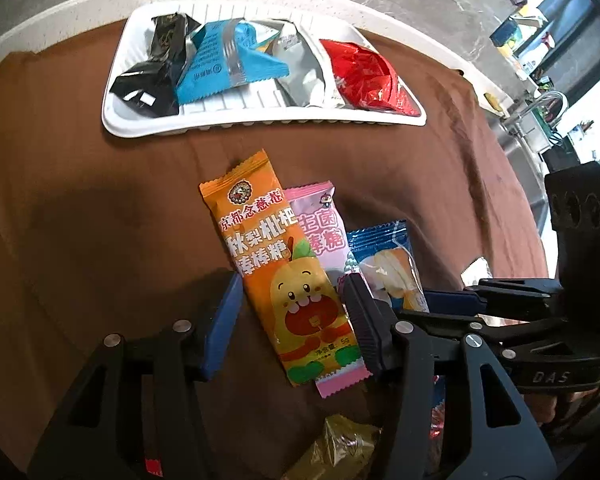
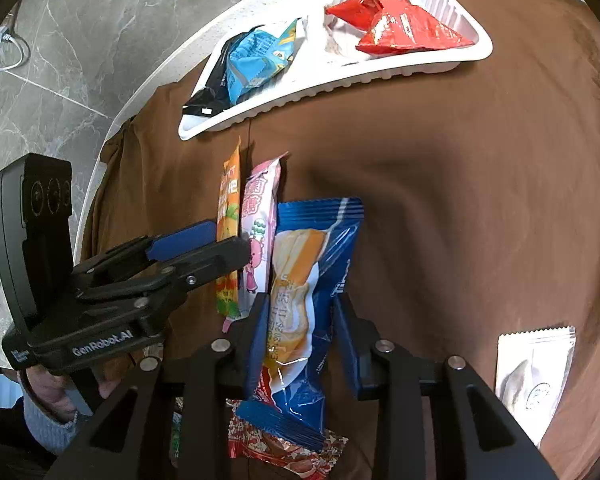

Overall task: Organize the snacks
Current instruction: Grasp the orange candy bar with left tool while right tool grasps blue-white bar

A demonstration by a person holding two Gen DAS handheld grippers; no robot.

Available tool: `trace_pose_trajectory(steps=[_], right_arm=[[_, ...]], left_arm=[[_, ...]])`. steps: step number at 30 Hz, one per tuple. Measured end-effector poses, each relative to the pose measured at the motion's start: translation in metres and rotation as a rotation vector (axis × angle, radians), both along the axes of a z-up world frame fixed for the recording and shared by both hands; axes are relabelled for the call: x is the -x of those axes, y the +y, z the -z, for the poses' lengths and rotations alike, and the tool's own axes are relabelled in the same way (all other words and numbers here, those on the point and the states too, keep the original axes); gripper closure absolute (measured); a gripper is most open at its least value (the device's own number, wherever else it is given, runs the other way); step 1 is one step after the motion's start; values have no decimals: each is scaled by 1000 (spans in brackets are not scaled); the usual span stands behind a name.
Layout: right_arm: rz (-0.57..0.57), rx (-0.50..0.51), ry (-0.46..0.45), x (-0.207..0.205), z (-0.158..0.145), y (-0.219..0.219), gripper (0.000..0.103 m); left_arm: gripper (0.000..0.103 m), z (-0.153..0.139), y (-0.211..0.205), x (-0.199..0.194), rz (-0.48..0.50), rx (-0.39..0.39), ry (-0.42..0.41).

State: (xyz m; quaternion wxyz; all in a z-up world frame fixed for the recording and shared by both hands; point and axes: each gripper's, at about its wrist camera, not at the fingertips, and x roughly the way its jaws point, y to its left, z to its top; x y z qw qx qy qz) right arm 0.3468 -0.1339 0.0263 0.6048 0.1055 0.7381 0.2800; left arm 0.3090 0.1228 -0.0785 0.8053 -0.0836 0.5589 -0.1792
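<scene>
A white tray (image 1: 260,124) at the far side of the brown cloth holds black, blue, silver and red snack packets. Nearer lie an orange lollipop packet (image 1: 284,272), a pink packet (image 1: 324,232) partly under it, and a dark blue cake packet (image 1: 388,260). My left gripper (image 1: 292,312) is open, its fingers on either side of the orange packet's lower half. My right gripper (image 2: 300,340) is open around the blue cake packet (image 2: 312,280). The tray also shows in the right wrist view (image 2: 340,84).
A white and silver packet (image 2: 536,372) lies on the cloth at the right. A red patterned packet (image 2: 284,444) and a yellow-green one (image 1: 340,452) lie close under the grippers. The white table edge (image 2: 148,84) curves behind the tray; a sink (image 1: 528,148) is at the far right.
</scene>
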Motion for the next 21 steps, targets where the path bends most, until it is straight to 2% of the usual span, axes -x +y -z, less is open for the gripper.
trace_pose_trajectory(steps=[4,10,15,21], right_arm=[[4,1,-5,1,-1,1,68],[18,-7,0,2,-1,-2,70],[56,-29,27,0,1,-9,71],[113,-71,71,-1,4,-20,73]], left_arm=[[53,2,-2,-1,6,13,-12],[62,4,13,0,-36,66,-4],[71,5,21,0,-49,74,9],[76,7,36,2,-75,143,37]])
